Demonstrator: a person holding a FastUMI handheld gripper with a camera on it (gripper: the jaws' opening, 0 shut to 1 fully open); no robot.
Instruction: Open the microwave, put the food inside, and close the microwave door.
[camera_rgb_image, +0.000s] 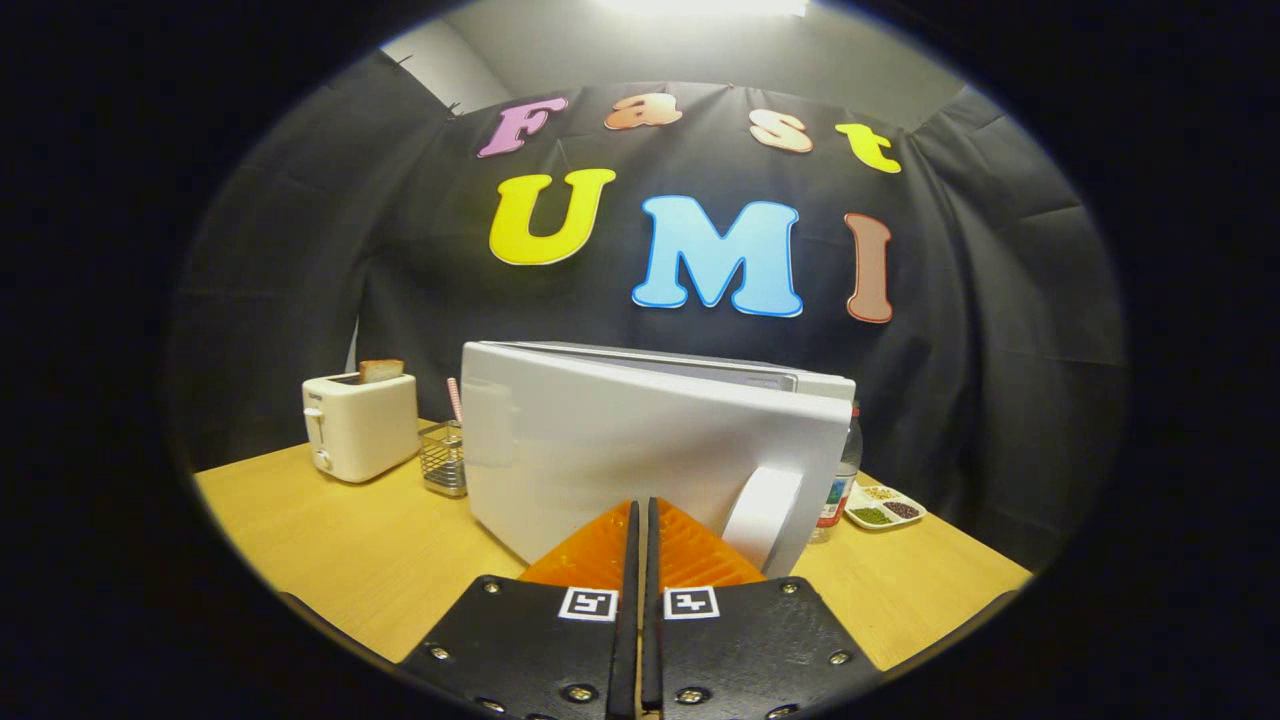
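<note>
**Gripper view: fingers pressed together at the microwave's door**

Gripper view shows the gripper (641, 515) with its two fingers brought flat against each other, only a thin dark seam between them and nothing held in it. The fingertips point at the lower front of the microwave (650, 450), reaching to its white face or very close to it; whether they actually touch cannot be told from this angle.

The microwave stands on the wooden table (330, 540), turned at a slant so that its broad white door faces the fingers and its top edge slopes away to the right. The door looks closed against the body. A curved white handle (762, 515) sits low on the door's right end, just to the right of the fingertips.

Left of the microwave, a small wire basket (444, 458) stands close beside it with a pink-striped stick rising from it. Further left is a white toaster (360, 425) with a slice of toast (381, 370) poking out of its slot. Behind the microwave's right corner stands a clear bottle (840, 480), and beyond that, near the table's edge, lies a divided dish (884, 507) with small heaps of differently coloured food in its compartments.
</note>
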